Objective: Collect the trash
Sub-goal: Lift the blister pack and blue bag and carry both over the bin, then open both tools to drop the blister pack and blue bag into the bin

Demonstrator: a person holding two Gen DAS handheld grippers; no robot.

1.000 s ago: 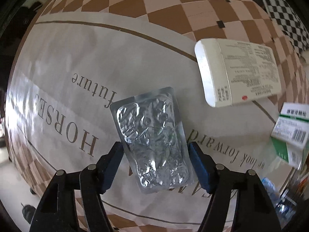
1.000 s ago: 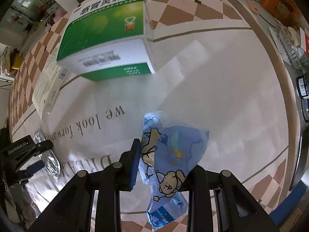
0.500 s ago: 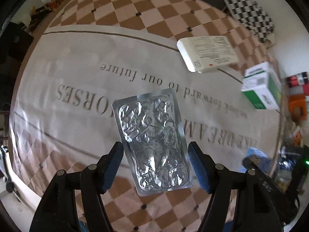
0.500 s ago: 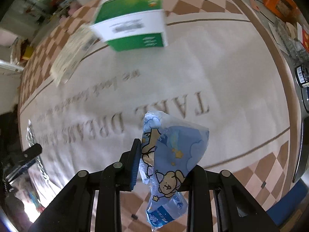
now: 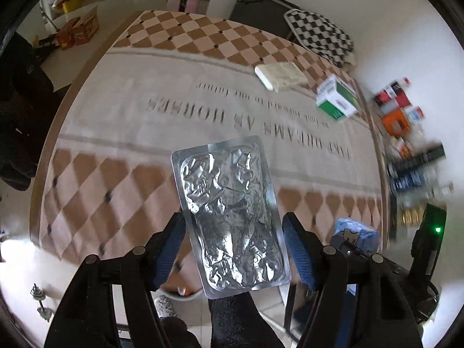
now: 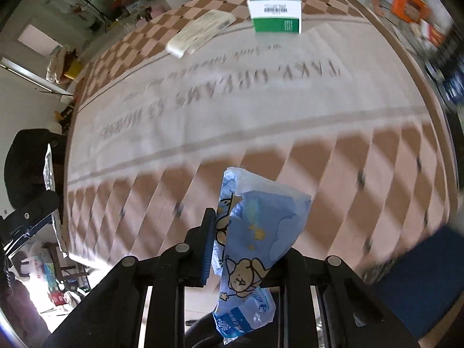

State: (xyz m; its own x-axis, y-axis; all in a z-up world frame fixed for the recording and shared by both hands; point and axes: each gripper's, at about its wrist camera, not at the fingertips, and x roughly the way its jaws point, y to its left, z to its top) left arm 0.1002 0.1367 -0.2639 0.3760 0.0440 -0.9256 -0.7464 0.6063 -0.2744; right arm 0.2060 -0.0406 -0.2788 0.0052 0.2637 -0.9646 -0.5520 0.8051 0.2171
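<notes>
My left gripper [image 5: 233, 246] is shut on an empty silver blister pack [image 5: 229, 211], held by its two long edges high above the near edge of the table. In the right wrist view my right gripper [image 6: 246, 246] is shut on a crumpled blue cartoon-print tissue wrapper [image 6: 255, 232], also lifted over the table's near edge. That wrapper and the right gripper show at lower right of the left wrist view [image 5: 356, 236]. The left gripper with the blister pack [image 6: 49, 171] appears at the left edge of the right wrist view.
A green and white medicine box [image 6: 274, 8] and a flat white box [image 6: 200, 33] lie at the far side of the lettered tablecloth [image 6: 232, 95]. Cartons and bottles [image 5: 406, 133] crowd a shelf to the right. A person's dark-trousered legs and slippers [image 5: 174, 295] are below.
Both grippers have risen and drawn back from the table middle to its near edge, each keeping its item. The boxes now look small and far away.
</notes>
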